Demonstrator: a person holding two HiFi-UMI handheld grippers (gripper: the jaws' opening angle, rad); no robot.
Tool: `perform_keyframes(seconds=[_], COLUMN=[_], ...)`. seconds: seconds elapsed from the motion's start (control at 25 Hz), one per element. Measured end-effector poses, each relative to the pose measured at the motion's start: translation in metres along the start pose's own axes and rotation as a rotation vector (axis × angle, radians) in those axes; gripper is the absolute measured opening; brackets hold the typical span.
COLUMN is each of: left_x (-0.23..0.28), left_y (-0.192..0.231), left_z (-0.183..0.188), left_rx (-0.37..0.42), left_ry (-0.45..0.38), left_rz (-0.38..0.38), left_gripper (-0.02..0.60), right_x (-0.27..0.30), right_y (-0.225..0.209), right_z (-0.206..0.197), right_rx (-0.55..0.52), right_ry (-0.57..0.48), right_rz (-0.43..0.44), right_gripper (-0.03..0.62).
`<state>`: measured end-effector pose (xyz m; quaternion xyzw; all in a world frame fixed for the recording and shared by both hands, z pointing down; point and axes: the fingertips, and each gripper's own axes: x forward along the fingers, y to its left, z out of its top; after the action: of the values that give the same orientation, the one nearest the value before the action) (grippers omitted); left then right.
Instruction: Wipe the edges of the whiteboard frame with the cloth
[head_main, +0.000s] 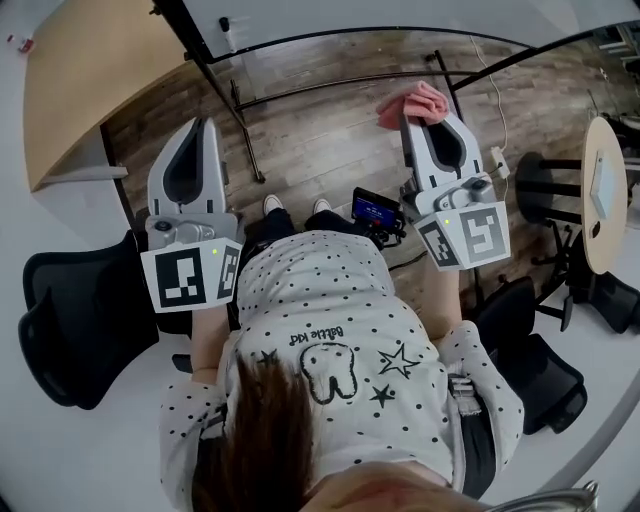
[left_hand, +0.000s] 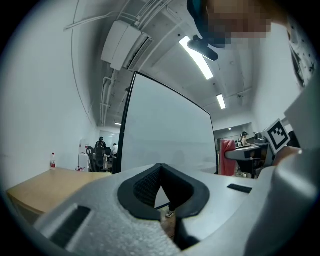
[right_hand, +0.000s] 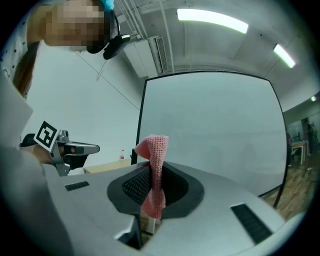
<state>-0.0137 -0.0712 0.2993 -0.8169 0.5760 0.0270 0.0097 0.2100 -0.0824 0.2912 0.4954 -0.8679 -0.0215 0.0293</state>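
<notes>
The whiteboard (right_hand: 210, 130) stands upright ahead of me, its thin black frame (right_hand: 141, 115) running up the left side and across the top. In the head view only its lower frame edge (head_main: 330, 33) shows, at the top. A pink knitted cloth (right_hand: 154, 170) sticks up between the pads of my right gripper (right_hand: 152, 175), which is shut on it. From above, the cloth (head_main: 412, 103) bunches at the tip of the right gripper (head_main: 432, 118), short of the board. My left gripper (head_main: 203, 125) is shut and holds nothing; it (left_hand: 161, 172) points at the board's left frame (left_hand: 125, 125).
The board's black stand legs (head_main: 245, 120) spread over the wooden floor in front of my feet. A light wooden table (head_main: 90, 80) is at the left, with a bottle (left_hand: 52, 161) on it. Black office chairs (head_main: 80, 320) (head_main: 545, 370) flank me, and a round table (head_main: 605, 190) stands at the right.
</notes>
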Motion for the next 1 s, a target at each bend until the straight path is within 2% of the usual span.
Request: perform_keyframes(seconds=[0.24,0.44,0.72,1.0], left_x=[-0.006,-0.007,-0.003,0.000], left_y=[-0.052,-0.081,-0.105,-0.116], left_z=[-0.019,-0.029,-0.036,-0.032], left_rx=[-0.020,-0.047,-0.056,-0.043], left_ry=[0.025,0.029,0.036,0.029], left_rz=[0.030,0.059,0.069,0.062], left_gripper=[0.015,0.015,0.015,0.015], right_x=[-0.057,-0.086,-0.099,-0.103], right_y=[-0.044,-0.067,-0.074,-0.084], right_z=[-0.021,-0.046,-0.065,-0.068], right_rx=[-0.045,-0.013,0.006,0.004], right_ry=[0.066,0.120,0.159,0.167], right_rz=[-0.069,-0.090,-0.057,-0.053], right_gripper=[0.034,0.034,0.034,0.034])
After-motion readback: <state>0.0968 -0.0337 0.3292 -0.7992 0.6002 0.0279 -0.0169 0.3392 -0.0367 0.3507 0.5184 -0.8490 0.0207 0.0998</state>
